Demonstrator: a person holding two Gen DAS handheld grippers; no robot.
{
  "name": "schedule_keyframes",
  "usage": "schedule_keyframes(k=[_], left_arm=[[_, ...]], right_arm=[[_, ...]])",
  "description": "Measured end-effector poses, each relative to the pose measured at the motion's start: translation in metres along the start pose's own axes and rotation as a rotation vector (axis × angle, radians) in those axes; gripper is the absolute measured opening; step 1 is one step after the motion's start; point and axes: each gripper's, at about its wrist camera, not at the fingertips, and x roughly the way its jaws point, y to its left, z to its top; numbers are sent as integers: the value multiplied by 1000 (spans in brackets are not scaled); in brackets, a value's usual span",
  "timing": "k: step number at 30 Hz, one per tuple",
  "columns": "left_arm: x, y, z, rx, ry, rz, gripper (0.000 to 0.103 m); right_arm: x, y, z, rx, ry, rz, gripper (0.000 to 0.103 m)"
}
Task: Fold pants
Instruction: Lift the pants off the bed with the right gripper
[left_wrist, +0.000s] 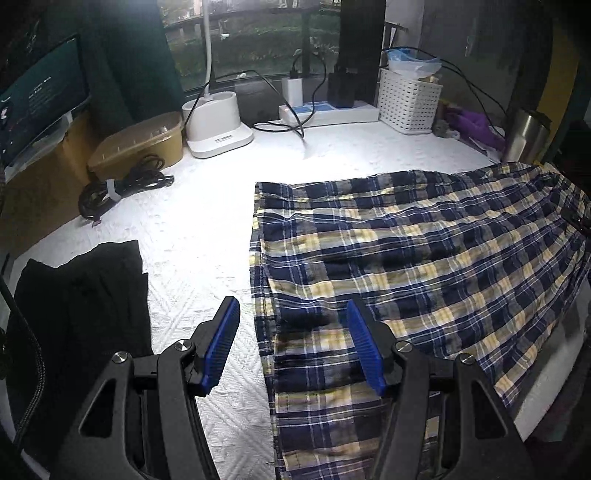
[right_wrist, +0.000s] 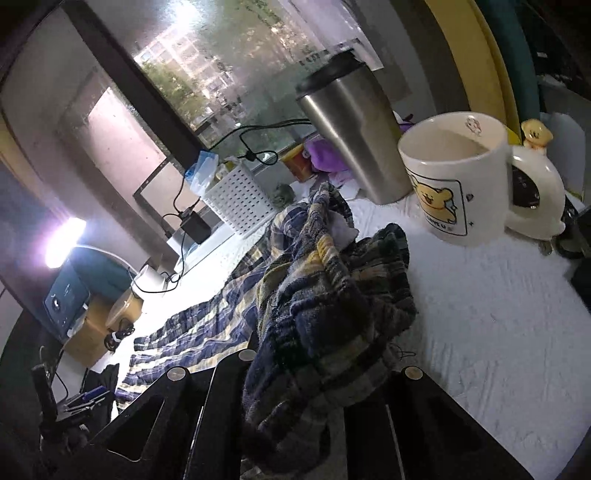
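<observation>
Blue, yellow and white plaid pants (left_wrist: 417, 258) lie spread on the white textured table cover (left_wrist: 192, 229) in the left wrist view, leg hems toward the left. My left gripper (left_wrist: 291, 332) hovers above the near hem, its blue pads apart and nothing between them. In the right wrist view the waist end of the pants (right_wrist: 325, 295) is bunched and lifted off the cover. My right gripper (right_wrist: 314, 365) is shut on that bunch; the cloth hides its fingertips. The rest of the pants trails away to the left.
A steel tumbler (right_wrist: 354, 136), a bear mug (right_wrist: 454, 173) and a white kettle (right_wrist: 535, 192) stand close behind the lifted waist. A white basket (left_wrist: 410, 99), power strip (left_wrist: 332, 110), lamp base (left_wrist: 218, 125), coiled cable (left_wrist: 118, 188) and dark folded garment (left_wrist: 81, 306) sit around the pants.
</observation>
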Motion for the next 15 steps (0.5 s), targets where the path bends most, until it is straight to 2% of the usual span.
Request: schedule_keyframes(k=[15], left_arm=[[-16, 37, -13, -42, -55, -29, 60]], right_arm=[[-13, 76, 5, -151, -36, -3, 10]])
